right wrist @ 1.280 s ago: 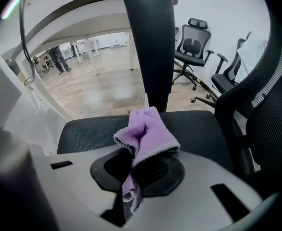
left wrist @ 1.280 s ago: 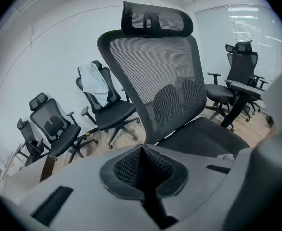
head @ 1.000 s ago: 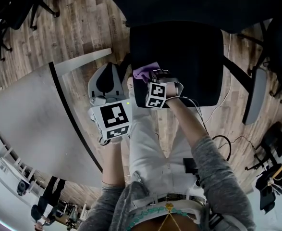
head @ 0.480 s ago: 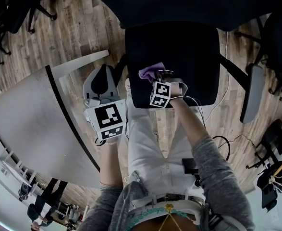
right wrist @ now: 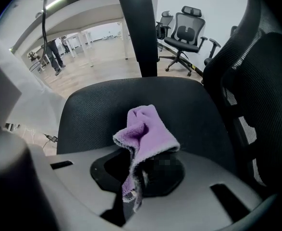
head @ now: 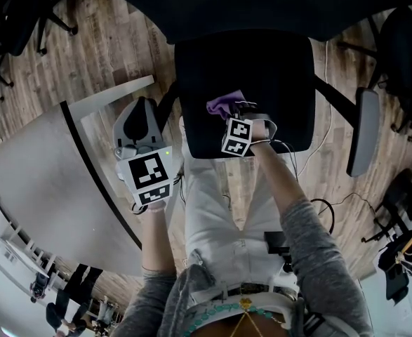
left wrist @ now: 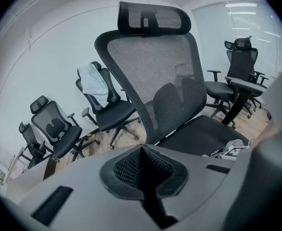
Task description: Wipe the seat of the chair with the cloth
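1. Head view looks steeply down on a black chair (head: pixel 213 62). Its seat (head: pixel 276 90) fills the upper middle above a wooden floor (head: pixel 114 41).
2. A white table (head: pixel 44 174) lies to the seat's left, and a grey armrest (head: pixel 360 128) stands off its right side.
3. The person's legs (head: pixel 220 209), in pale trousers, stand just before the seat's front edge.
4. The left gripper (head: pixel 141 114) hangs left of the seat, near the table's corner, with its jaws pressed together and nothing between them.
5. The left gripper view faces the mesh backrest (left wrist: pixel 155 66) and headrest (left wrist: pixel 153 18). More office chairs (left wrist: pixel 59 129) stand behind, one with a white garment (left wrist: pixel 93 83) draped over its back.
6. The right gripper (head: pixel 235 112) is over the front part of the seat, its jaws clamped on a purple cloth (right wrist: pixel 148 134).
7. The cloth is bunched and folded. Its long axis runs from the jaws outward along the gripper's line, the rounded free end pointing toward the middle of the seat. A short tail hangs down at the jaws.
8. Whether the cloth touches the seat cannot be told.
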A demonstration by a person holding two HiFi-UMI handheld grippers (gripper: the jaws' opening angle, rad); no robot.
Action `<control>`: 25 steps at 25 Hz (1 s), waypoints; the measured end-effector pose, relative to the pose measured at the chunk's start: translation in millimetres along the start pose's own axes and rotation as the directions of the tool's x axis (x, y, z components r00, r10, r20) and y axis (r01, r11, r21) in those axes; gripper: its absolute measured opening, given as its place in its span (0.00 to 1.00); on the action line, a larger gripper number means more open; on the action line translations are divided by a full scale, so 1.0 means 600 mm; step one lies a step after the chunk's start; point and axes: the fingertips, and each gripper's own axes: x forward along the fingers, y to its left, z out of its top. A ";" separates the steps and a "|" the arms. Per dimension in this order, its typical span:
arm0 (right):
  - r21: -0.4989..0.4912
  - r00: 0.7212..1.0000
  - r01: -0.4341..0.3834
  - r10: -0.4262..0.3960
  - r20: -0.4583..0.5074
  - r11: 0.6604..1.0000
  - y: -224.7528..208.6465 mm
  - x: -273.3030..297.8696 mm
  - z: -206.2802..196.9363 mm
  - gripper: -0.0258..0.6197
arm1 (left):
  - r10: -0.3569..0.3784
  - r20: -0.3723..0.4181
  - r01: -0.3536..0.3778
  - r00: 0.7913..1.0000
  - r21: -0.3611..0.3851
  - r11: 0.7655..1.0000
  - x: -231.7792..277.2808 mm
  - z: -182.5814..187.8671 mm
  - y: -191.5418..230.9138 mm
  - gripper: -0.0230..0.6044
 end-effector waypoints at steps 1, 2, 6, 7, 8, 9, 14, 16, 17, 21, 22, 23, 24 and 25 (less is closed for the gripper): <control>0.004 1.000 0.001 -0.001 -0.004 1.000 -0.001 -0.001 -0.005 0.11 | 0.001 0.000 -0.001 1.000 0.001 1.000 -0.001 0.000 0.000 0.04; 0.007 1.000 0.003 -0.003 -0.007 1.000 -0.002 -0.003 -0.011 0.11 | 0.002 -0.001 -0.002 1.000 0.002 1.000 -0.001 0.000 0.000 0.04; 0.016 1.000 0.010 -0.010 -0.024 1.000 -0.008 -0.008 -0.037 0.11 | 0.006 -0.002 -0.006 1.000 0.008 1.000 -0.001 0.002 -0.002 0.04; 0.018 0.999 0.011 -0.011 -0.030 1.000 -0.009 -0.008 -0.043 0.11 | 0.007 -0.002 -0.007 1.000 0.009 1.000 -0.001 0.002 -0.002 0.04; 0.020 0.999 0.012 -0.011 -0.037 1.000 -0.010 -0.009 -0.050 0.11 | 0.008 -0.003 -0.008 1.000 0.011 1.000 -0.001 0.001 -0.002 0.04; 0.022 0.999 0.013 -0.013 -0.043 1.000 -0.011 -0.009 -0.056 0.11 | 0.009 -0.004 -0.009 1.000 0.012 1.000 0.000 0.001 -0.001 0.04; 0.026 0.998 0.024 -0.022 -0.067 0.999 -0.017 -0.015 -0.089 0.11 | 0.004 -0.002 -0.004 1.000 0.007 1.000 0.000 -0.001 -0.001 0.04; 0.024 0.997 0.028 -0.026 -0.074 0.999 -0.019 -0.018 -0.100 0.11 | 0.003 -0.001 -0.003 1.000 0.006 1.000 0.000 -0.001 0.000 0.04; 0.027 0.997 0.030 -0.028 -0.077 0.999 -0.021 -0.020 -0.106 0.11 | 0.004 -0.001 -0.004 1.000 0.007 1.000 0.000 0.000 0.000 0.04; 0.042 0.996 0.035 -0.031 -0.089 0.999 -0.025 -0.025 -0.125 0.11 | 0.013 -0.005 -0.013 1.000 0.018 1.000 -0.001 0.001 -0.001 0.04; 0.045 0.995 0.036 -0.032 -0.092 0.998 -0.026 -0.026 -0.129 0.11 | 0.015 -0.006 -0.015 1.000 0.020 1.000 -0.001 0.001 -0.002 0.04; 0.048 0.995 0.037 -0.032 -0.096 0.998 -0.026 -0.026 -0.133 0.11 | 0.016 -0.006 -0.016 1.000 0.022 1.000 -0.001 0.000 -0.002 0.04; 0.050 0.995 0.037 -0.032 -0.099 0.998 -0.027 -0.027 -0.136 0.11 | 0.016 -0.007 -0.016 1.000 0.023 1.000 0.000 0.000 -0.002 0.04; 0.051 0.994 0.037 -0.032 -0.102 0.998 -0.028 -0.028 -0.140 0.11 | 0.016 -0.007 -0.015 1.000 0.023 1.000 0.000 0.000 -0.002 0.04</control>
